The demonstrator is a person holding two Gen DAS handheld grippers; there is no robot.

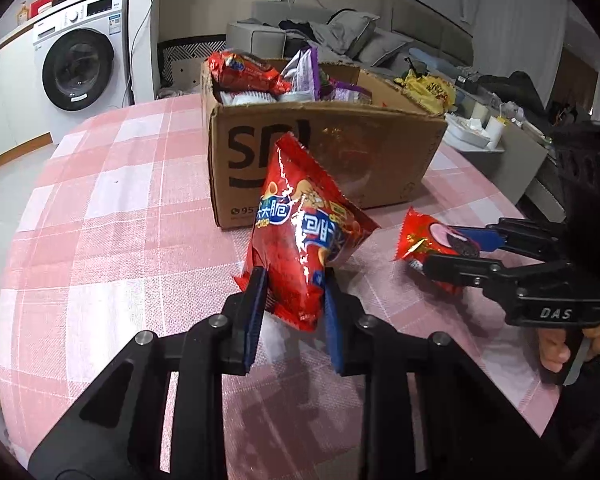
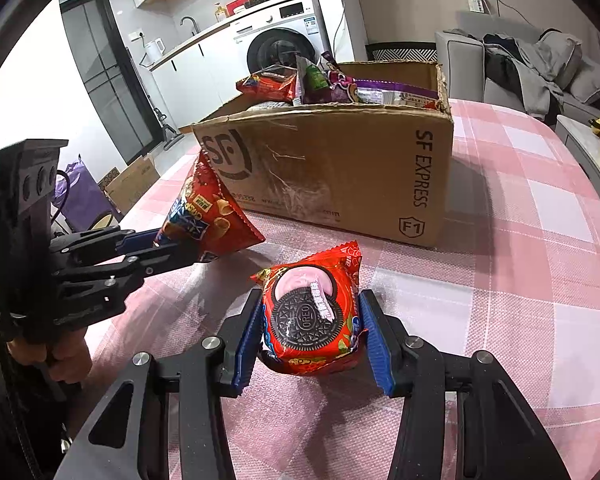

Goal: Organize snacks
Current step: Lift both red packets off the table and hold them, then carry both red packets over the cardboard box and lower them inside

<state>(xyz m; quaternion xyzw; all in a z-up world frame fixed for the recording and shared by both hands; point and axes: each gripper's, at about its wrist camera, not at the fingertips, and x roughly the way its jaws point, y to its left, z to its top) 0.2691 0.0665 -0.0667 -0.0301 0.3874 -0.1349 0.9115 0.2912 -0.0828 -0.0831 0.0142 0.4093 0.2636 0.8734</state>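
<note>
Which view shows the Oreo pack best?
The right wrist view: the Oreo pack sits centred, label facing the camera, in the right gripper. The left wrist view shows only its end at the side, partly hidden by fingers.

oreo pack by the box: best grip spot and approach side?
Across its two long side edges, near the middle, coming from the table edge opposite the cardboard box. The Oreo pack is a puffy pillow with crimped ends, so its sides give way evenly. The right gripper already squeezes it there.
</note>
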